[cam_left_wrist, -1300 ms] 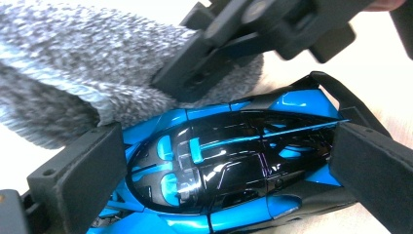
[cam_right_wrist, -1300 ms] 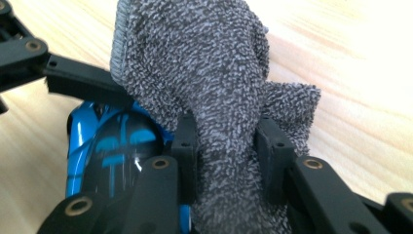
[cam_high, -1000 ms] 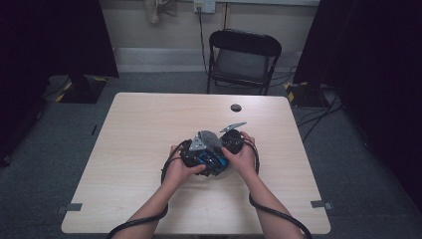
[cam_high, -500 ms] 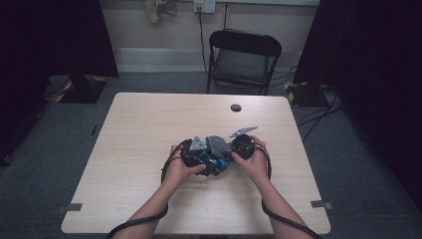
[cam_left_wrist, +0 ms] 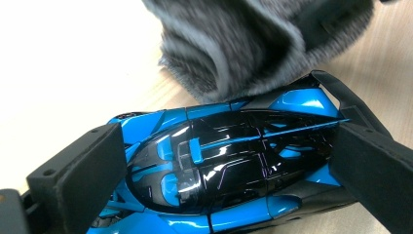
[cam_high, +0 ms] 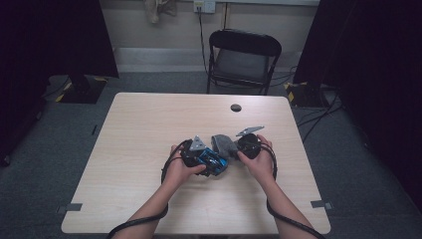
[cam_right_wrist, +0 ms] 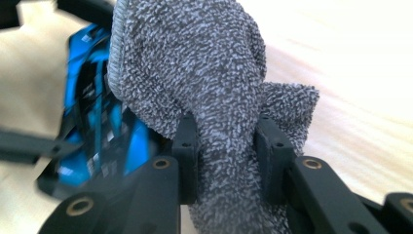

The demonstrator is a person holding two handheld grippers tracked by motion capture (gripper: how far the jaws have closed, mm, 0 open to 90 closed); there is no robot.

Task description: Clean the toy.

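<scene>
Right claw [cam_right_wrist: 221,146] is clamped tight on a bunched grey cloth [cam_right_wrist: 204,83], whose folds bulge out above and below the pads. Left claw [cam_left_wrist: 229,161] grips a toy car [cam_left_wrist: 229,161] across its body, one pad at each end of the view, holding it down on the desk [cam_high: 149,129]. In the high view the car [cam_high: 211,160] sits just below the centre of the frame, with the cloth [cam_high: 224,145] touching its upper right side.

Judging by this, the wiping is under way rather than finished: the cloth meets only one end of the car, near the rear wing, and the rest of the body is bare of it, so most passes seem left to do.

The car is hard, glossy plastic in bright blue and black, low and wedge-shaped, mirroring the lights. The cloth is soft, looped terry, matte and thick. The desk is pale smooth wood grain.
</scene>
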